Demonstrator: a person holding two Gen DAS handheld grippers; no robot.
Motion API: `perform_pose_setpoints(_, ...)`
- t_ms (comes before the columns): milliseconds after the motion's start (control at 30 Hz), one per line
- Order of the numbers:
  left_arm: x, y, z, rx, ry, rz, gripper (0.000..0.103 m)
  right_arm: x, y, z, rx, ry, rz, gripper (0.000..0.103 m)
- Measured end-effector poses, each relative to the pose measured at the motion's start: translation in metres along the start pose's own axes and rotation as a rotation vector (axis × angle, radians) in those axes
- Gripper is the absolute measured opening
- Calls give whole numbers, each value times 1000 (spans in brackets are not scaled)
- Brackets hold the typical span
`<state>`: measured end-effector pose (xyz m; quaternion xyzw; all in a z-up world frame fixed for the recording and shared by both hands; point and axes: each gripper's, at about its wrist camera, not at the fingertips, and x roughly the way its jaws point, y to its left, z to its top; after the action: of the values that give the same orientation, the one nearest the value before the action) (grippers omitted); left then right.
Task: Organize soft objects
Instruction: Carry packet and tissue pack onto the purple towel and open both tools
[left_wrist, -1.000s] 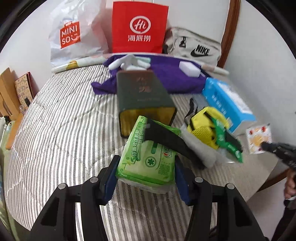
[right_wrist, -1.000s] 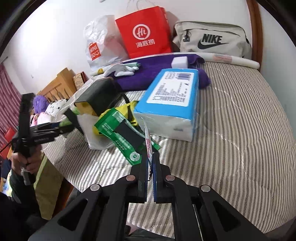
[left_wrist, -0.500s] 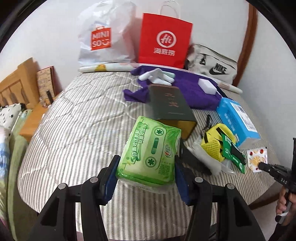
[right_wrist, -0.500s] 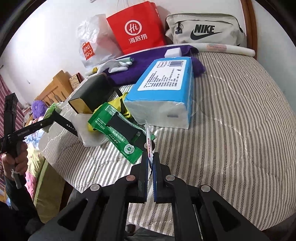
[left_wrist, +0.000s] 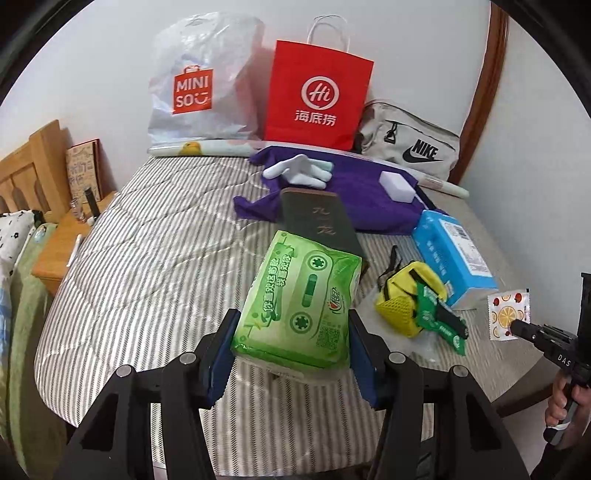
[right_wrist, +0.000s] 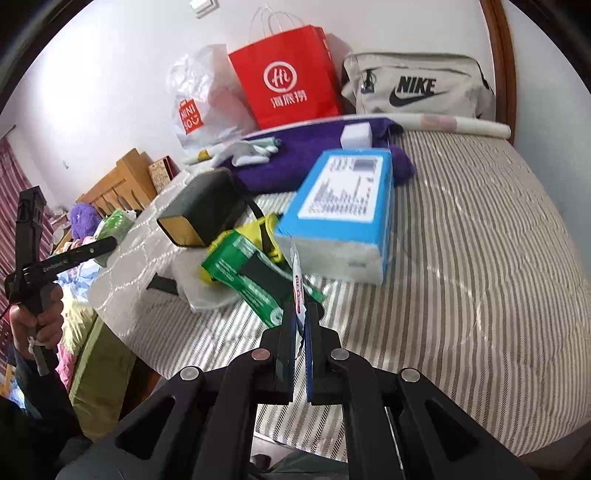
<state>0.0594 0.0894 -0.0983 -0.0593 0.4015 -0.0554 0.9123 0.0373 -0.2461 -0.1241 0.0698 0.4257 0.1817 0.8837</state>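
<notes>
Here the left gripper (left_wrist: 291, 347) clamps the green tissue pack (left_wrist: 299, 302) by its sides, clear above the striped bed (left_wrist: 147, 258) (likely for carrying). Rightward, the right gripper (right_wrist: 301, 325) pinches a thin fruit-print sachet (left_wrist: 509, 313) upright, its edge alone graspable.

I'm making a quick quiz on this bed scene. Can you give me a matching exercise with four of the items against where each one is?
Things:
1. green tissue pack
2. orange-print sachet
3. white sponge block
4. blue tissue pack

Places:
A. on the purple cloth
B. lying on the striped bed cover
C. in the left gripper
D. in the right gripper

Pairs: 1-C, 2-D, 3-A, 4-B
</notes>
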Motion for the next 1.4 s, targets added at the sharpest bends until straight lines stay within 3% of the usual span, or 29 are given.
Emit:
perform_pose_setpoints(567,22,-16,62,10,25,-21,53,-3,2,93,-65,-63,17,4)
perform_pose_setpoints(1033,68,-17,118,-2,55,-28,53,48,-17,174,-87,-40,-3,4)
perform_pose_setpoints(1400,123,-14,150,-17,112,-37,53,114,-49,208,-20,50,17,4)
